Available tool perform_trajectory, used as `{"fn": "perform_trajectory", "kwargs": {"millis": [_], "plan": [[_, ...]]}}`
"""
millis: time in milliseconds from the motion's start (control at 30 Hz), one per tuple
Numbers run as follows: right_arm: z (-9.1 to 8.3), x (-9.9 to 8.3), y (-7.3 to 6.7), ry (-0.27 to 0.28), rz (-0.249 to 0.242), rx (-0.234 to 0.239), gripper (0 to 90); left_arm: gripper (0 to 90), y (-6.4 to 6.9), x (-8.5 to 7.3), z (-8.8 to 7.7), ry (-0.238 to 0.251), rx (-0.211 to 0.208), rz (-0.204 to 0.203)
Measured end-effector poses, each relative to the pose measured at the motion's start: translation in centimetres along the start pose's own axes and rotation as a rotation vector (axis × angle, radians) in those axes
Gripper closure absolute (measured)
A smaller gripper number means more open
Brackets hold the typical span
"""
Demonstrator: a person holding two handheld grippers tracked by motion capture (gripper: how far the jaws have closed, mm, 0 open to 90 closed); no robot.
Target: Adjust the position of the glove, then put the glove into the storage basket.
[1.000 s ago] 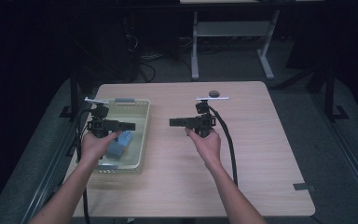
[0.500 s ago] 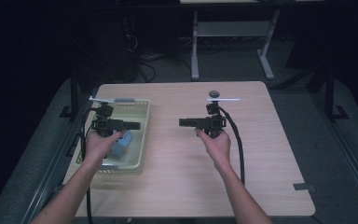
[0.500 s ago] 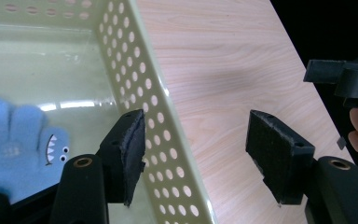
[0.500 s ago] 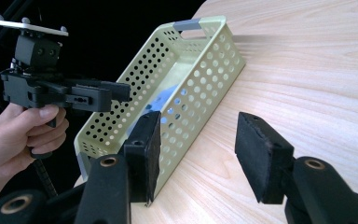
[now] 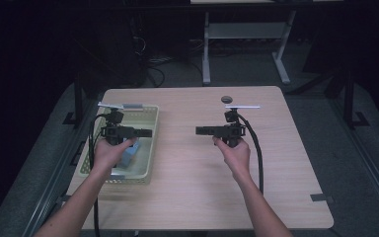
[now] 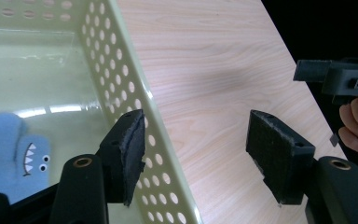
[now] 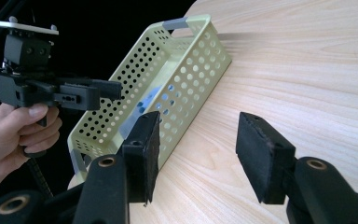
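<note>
Left gripper held over the pale green perforated basket at the left of the bench, jaws pointing toward the middle, parted wide, nothing between the pads. In the left gripper view, one jaw inside the basket wall, the other out over bare wood. Blue shark-faced cloth toy lying on the basket floor, below and beside the inner jaw, untouched. Right gripper held over the middle of the bench, aimed at the basket, jaws likewise wide apart and empty, well apart from the left gripper. Small dark round object near the far edge of the bench, clear of both hands. Basket's near-side wall standing between right gripper and toy. Open wood between the two grippers and across the right half; bench edges well clear of both hands.
</note>
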State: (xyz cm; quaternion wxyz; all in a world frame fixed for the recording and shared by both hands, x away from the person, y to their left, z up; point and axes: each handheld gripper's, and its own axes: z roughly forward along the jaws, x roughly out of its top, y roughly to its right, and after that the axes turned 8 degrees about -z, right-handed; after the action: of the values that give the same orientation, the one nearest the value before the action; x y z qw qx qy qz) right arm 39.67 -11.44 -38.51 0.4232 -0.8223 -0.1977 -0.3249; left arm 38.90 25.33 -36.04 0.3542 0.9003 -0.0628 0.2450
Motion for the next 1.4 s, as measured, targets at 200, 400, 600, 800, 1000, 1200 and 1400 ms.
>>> {"fn": "perform_trajectory", "kwargs": {"millis": [200,400,600,800,1000,1200,1400], "plan": [[-0.7,-0.2,0.3,0.01,0.006,-0.004,49.0,36.5,0.6,0.0,0.4,-0.006,-0.011,0.012],[-1.4,-0.4,0.8,0.022,0.017,-0.01,48.8,36.1,1.4,-0.2,0.9,-0.019,-0.024,0.028],[-2.5,-0.7,1.4,0.027,0.029,-0.02,48.4,35.9,2.1,-0.3,1.5,-0.019,-0.041,0.038],[-3.7,-1.3,2.5,0.041,0.043,-0.039,46.9,35.4,2.7,-0.4,2.2,-0.019,-0.06,0.047],[-4.8,-1.9,3.3,0.047,0.065,-0.06,45.0,35.0,3.6,-0.7,2.8,-0.021,-0.081,0.058],[-6.0,-2.3,3.7,0.067,0.075,-0.073,44.3,33.4,4.3,-0.9,3.3,-0.033,-0.098,0.073],[-6.6,-2.8,4.3,0.072,0.084,-0.091,42.6,31.7,4.9,-1.3,4.0,-0.028,-0.119,0.08]]}}
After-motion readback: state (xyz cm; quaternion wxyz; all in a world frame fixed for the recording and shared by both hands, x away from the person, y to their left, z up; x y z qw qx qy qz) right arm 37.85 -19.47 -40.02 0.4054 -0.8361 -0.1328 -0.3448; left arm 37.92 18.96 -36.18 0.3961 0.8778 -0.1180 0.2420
